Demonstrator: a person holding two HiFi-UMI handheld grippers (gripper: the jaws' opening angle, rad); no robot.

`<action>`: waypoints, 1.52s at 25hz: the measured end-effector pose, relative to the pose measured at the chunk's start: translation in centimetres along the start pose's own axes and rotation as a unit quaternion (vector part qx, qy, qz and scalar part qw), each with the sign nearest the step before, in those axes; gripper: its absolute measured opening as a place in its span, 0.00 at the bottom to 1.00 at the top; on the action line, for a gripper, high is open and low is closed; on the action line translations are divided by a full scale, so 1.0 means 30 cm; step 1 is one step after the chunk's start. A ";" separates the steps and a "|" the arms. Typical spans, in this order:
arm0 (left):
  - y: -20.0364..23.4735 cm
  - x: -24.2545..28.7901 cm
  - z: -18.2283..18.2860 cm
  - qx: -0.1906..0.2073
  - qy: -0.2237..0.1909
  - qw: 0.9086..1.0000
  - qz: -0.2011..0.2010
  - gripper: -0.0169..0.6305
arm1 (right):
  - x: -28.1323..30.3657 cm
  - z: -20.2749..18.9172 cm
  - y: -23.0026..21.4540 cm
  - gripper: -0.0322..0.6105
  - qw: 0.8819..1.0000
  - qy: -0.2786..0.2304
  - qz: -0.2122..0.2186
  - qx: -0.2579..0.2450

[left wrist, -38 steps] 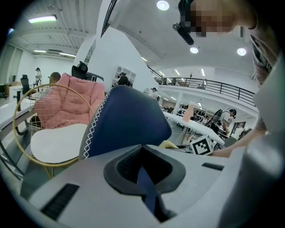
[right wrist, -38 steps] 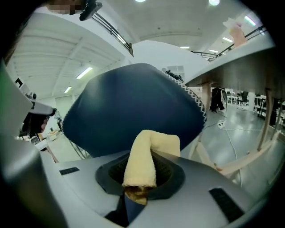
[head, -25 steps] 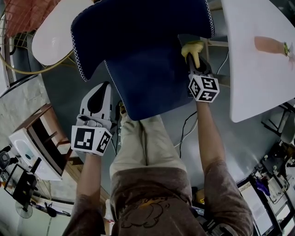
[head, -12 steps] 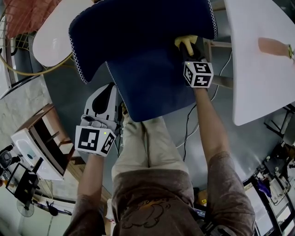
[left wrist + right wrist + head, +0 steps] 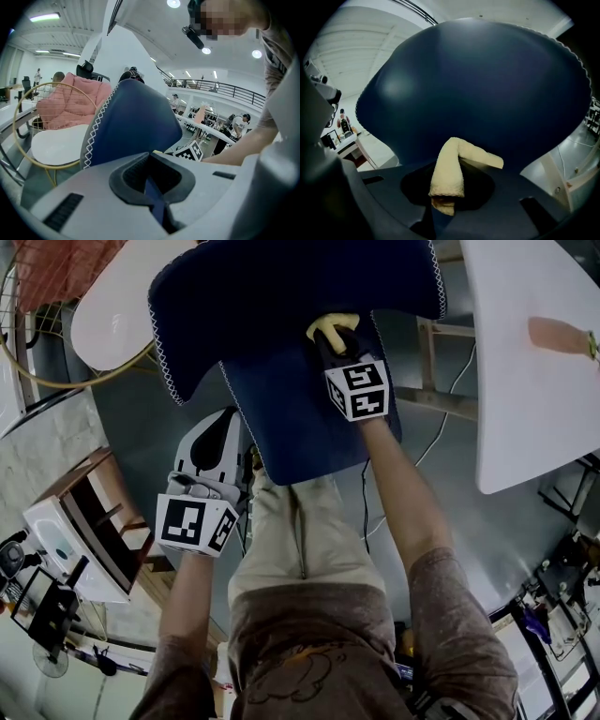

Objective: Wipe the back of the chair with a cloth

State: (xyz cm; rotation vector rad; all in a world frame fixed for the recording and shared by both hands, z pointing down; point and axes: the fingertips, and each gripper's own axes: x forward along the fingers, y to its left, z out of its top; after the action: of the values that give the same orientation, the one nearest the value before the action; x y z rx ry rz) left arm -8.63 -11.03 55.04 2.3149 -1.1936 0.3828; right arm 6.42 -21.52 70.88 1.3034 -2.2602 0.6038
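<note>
As right claw (image 5: 336, 343) pinches folded terry cloth (image 5: 449, 173), it touches padded chair (image 5: 281, 296).

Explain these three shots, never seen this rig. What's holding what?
No robot here: a person holds a two-jaw gripper in each hand. The head view comes from a camera on the person's head, looking steeply down. The other two cameras ride on the grippers and look along their jaws. The black-and-white marker cubes are gripper parts. The right gripper is clamped on a folded yellow terry cloth, held up to a dark blue upholstered chair with white edge stitching. The left gripper hangs beside the chair, jaws together, holding nothing. A white table stands to the right.
</note>
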 end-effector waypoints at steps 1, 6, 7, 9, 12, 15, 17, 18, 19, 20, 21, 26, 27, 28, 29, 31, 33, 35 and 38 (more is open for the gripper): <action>0.003 -0.004 -0.001 0.000 0.000 1.000 0.001 0.04 | 0.009 0.005 0.037 0.17 1.000 -0.002 0.010 -0.001; 0.018 -0.023 -0.002 -0.003 0.000 1.000 0.007 0.04 | 0.054 0.016 0.200 0.17 0.999 -0.007 0.051 0.006; 0.023 -0.027 -0.004 -0.003 0.000 1.000 0.008 0.04 | 0.065 0.017 0.233 0.17 0.998 -0.007 0.060 0.008; 0.036 -0.033 -0.010 -0.004 0.000 1.000 0.009 0.04 | 0.083 0.019 0.297 0.17 0.997 -0.006 0.076 0.010; 0.056 -0.042 -0.017 -0.005 0.001 1.000 0.013 0.04 | 0.103 0.029 0.388 0.17 0.995 -0.007 0.097 0.016; 0.066 -0.050 -0.016 -0.006 -0.001 1.000 0.015 0.04 | 0.115 0.048 0.465 0.17 0.993 -0.010 0.117 0.024; 0.072 -0.058 -0.016 -0.008 -0.002 1.000 0.017 0.04 | 0.116 0.061 0.504 0.17 0.992 -0.013 0.125 0.033; 0.076 -0.062 -0.016 -0.009 -0.003 1.000 0.018 0.04 | 0.116 0.066 0.520 0.17 0.991 -0.014 0.128 0.039; 0.080 -0.068 -0.015 -0.010 -0.003 1.000 0.020 0.04 | 0.116 0.068 0.535 0.17 0.990 -0.015 0.132 0.043; 0.084 -0.073 -0.014 -0.010 -0.004 1.000 0.021 0.04 | 0.116 0.069 0.552 0.17 0.990 -0.014 0.136 0.045; 0.089 -0.079 -0.013 -0.011 -0.005 1.000 0.022 0.04 | 0.116 0.069 0.572 0.17 0.989 -0.013 0.143 0.044; 0.103 -0.093 -0.014 -0.012 -0.007 1.000 0.028 0.04 | 0.111 0.078 0.658 0.17 0.984 -0.011 0.175 0.043; 0.104 -0.092 -0.017 -0.013 -0.007 0.999 0.028 0.04 | 0.108 0.080 0.667 0.17 0.982 -0.012 0.182 0.050; 0.104 -0.091 -0.020 -0.014 -0.007 0.999 0.029 0.04 | 0.104 0.084 0.674 0.17 0.980 -0.013 0.188 0.057; 0.105 -0.090 -0.022 -0.015 -0.008 0.999 0.030 0.04 | 0.099 0.086 0.681 0.17 0.979 -0.015 0.194 0.059; 0.103 -0.087 -0.030 -0.019 -0.009 0.999 0.033 0.04 | 0.088 0.080 0.687 0.17 0.978 -0.016 0.200 0.053; 0.097 -0.083 -0.035 -0.021 -0.009 0.999 0.034 0.04 | 0.073 0.068 0.674 0.17 0.979 -0.015 0.198 0.045; 0.091 -0.078 -0.032 -0.020 -0.011 0.999 0.035 0.04 | 0.051 0.057 0.636 0.17 0.981 -0.015 0.188 0.046; 0.079 -0.075 -0.023 -0.019 -0.015 0.999 0.035 0.04 | -0.005 0.031 0.554 0.17 0.985 -0.016 0.161 0.055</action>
State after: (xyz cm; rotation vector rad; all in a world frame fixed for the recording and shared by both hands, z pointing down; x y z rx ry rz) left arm -11.88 -10.28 55.30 2.2587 -1.2893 0.3485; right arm -8.27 -14.40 67.66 1.0059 -2.5184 0.8343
